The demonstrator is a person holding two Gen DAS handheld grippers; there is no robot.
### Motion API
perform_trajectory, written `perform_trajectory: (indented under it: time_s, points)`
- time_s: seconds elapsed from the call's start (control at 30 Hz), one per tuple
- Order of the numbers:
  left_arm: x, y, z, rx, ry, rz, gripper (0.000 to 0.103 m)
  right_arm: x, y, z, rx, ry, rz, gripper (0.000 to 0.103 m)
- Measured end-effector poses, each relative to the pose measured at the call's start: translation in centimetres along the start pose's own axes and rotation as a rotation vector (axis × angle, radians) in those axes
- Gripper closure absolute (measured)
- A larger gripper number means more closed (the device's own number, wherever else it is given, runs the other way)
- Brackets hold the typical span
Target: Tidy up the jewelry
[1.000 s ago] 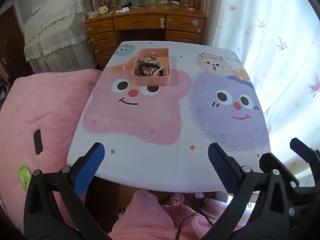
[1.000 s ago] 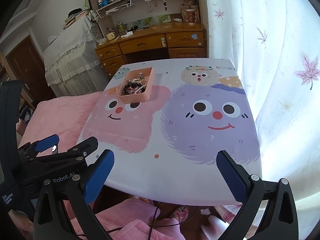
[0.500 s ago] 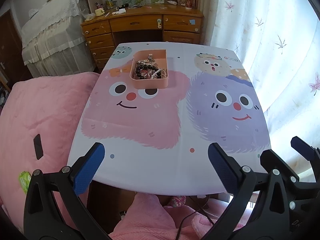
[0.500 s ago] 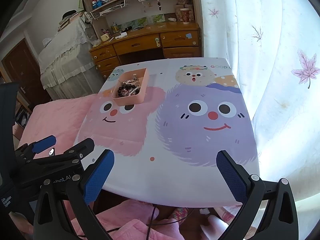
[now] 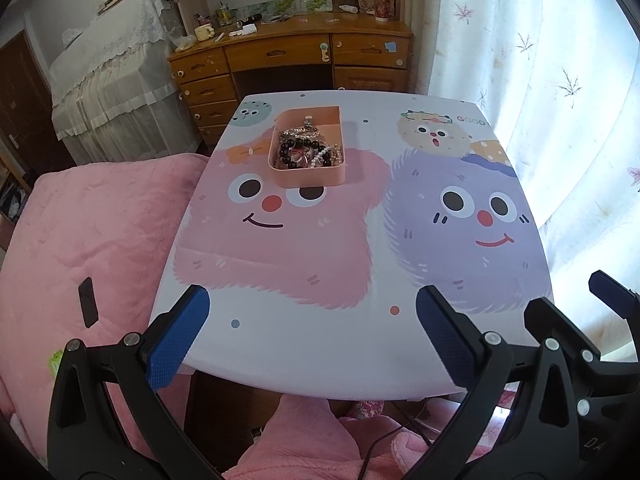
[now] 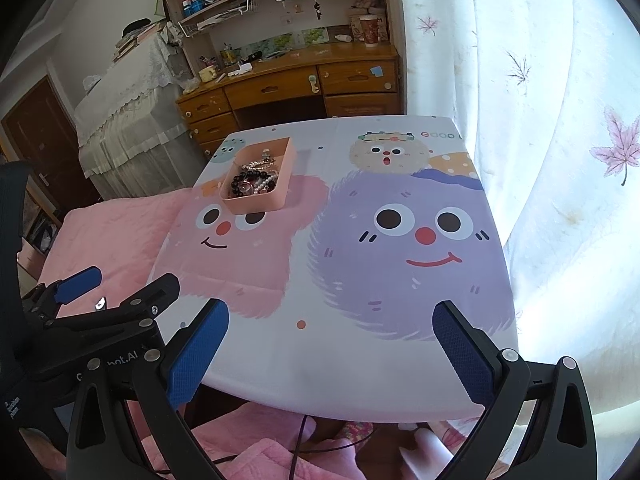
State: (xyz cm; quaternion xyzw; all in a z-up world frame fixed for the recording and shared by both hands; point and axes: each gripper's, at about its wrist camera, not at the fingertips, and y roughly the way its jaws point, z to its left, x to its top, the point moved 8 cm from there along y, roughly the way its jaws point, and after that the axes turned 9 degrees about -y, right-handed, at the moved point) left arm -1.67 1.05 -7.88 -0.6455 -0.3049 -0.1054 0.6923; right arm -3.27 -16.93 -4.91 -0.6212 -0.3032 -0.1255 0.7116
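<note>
A pink box (image 5: 310,176) (image 6: 256,202) stands toward the far left of the cartoon-printed table (image 5: 340,344) (image 6: 340,360). Inside it lies a tangle of jewelry (image 5: 306,152) (image 6: 254,182): dark beads, pearls, silver chains. My left gripper (image 5: 312,338) hangs open over the table's near edge, nothing between its blue pads. My right gripper (image 6: 330,350) is open too, beside it at the near edge. The left gripper's body (image 6: 92,320) shows at the lower left of the right wrist view, and part of the right gripper (image 5: 600,344) at the lower right of the left wrist view.
A pink quilted bed (image 5: 92,232) borders the table's left side, with a small black object (image 5: 88,302) on it. A wooden desk (image 5: 288,60) stands behind the table. White curtains (image 5: 560,80) hang on the right. A person's pink-clad legs (image 5: 304,440) and a cable are below the near edge.
Both views have tilted and crept forward slightly, so the table and box sit lower in frame. Both grippers stay open. The box and jewelry have not moved.
</note>
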Motion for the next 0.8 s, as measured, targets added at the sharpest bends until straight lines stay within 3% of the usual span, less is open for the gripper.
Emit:
perform_trajectory:
  time_s: [0.8]
  points:
    - [1.3, 1.8, -1.2, -0.023, 0.04, 0.017, 0.0, 0.4, 3.0, -1.6, -0.015, 0.068, 0.042, 0.0]
